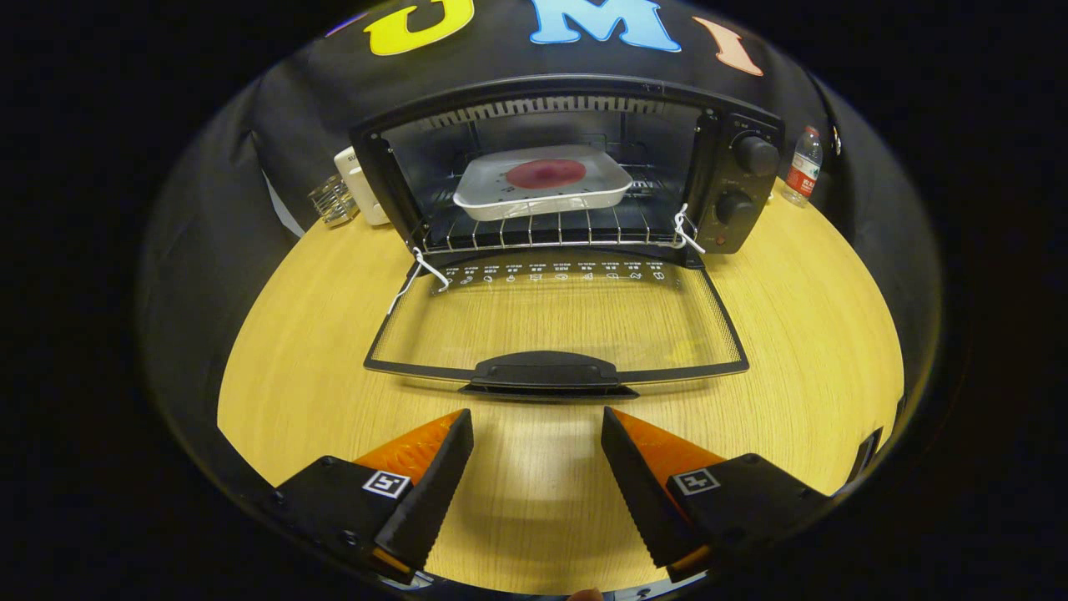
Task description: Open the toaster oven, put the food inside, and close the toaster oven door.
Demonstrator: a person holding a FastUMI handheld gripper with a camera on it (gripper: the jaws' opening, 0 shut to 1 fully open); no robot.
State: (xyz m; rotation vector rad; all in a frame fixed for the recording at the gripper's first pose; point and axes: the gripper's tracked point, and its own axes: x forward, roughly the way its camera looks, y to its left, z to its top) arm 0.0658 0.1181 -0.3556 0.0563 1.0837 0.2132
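A black toaster oven (734, 167) stands at the back of the wooden table with its glass door (557, 321) folded down flat toward me. Inside, on the wire rack (542, 232), sits a white tray (542, 185) holding a round red piece of food (546, 174). The door's black handle (546, 370) lies just ahead of my fingers. My gripper (536, 427) hovers over the table in front of the handle, open, with nothing between its fingers.
White strings (417, 271) hang from the rack's front corners. A white box and a small wire holder (334, 200) sit left of the oven. A plastic bottle (803, 167) stands to its right. Bare tabletop (818, 351) lies on both sides of the door.
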